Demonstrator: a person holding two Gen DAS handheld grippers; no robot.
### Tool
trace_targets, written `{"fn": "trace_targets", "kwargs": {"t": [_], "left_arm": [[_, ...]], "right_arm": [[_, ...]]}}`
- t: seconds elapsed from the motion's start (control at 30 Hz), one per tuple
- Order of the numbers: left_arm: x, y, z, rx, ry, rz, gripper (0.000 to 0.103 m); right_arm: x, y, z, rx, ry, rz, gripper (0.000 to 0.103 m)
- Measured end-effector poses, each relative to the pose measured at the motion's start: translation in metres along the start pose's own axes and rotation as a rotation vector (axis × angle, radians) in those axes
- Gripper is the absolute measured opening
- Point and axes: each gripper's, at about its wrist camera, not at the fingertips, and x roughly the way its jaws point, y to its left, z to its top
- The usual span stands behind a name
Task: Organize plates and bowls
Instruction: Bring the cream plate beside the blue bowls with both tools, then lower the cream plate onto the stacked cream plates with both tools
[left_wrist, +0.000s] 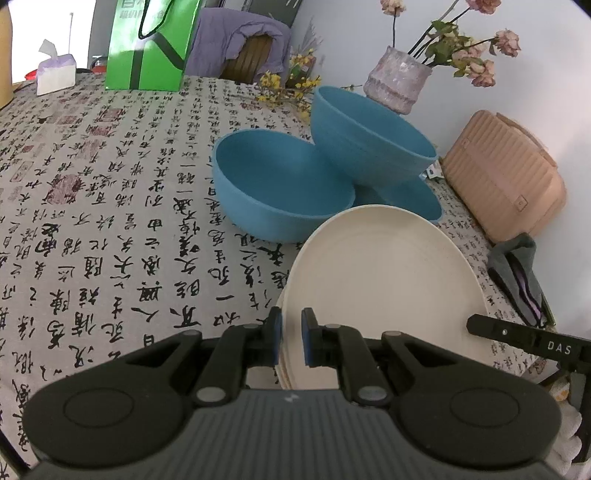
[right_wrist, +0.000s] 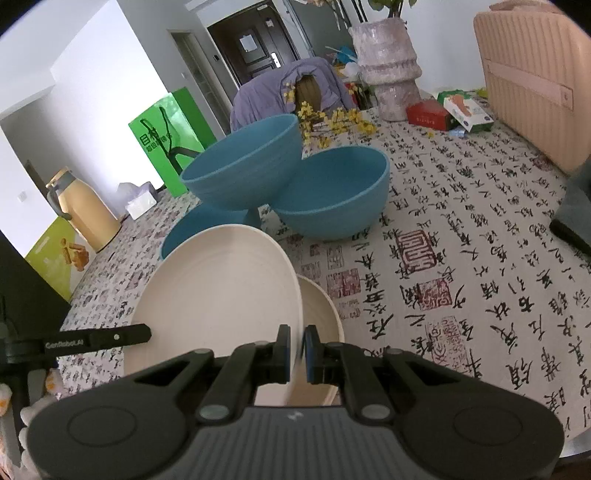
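Grippers: left (left_wrist: 291, 341) clamped on cream plate (left_wrist: 384, 280) rim, right (right_wrist: 298, 349) likewise. Lower level onto plate below (right_wrist: 321, 314), near table (left_wrist: 110, 206) edge; release together.

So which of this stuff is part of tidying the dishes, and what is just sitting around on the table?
Part of the job:
- cream plates, both grippers shut on the top one's rim
- blue bowls
- blue plate under a tilted bowl

Just lying about:
- vase of flowers
- green bag
- tissue box
- pink case
- thermos jug
- small boxes
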Motion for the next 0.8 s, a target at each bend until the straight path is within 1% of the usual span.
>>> {"fn": "trace_targets", "kwargs": {"t": [0.4, 0.8], "left_arm": [[0.018, 0.003, -0.001, 0.004, 0.036, 0.008, 0.012], [0.022, -0.003, -0.004, 0.044, 0.030, 0.028, 0.012]], "right_arm": [[0.011, -0.004, -0.001, -0.001, 0.026, -0.025, 0.008], [0.014, 0.001, -0.007, -0.054, 0.024, -0.085, 0.008]]}}
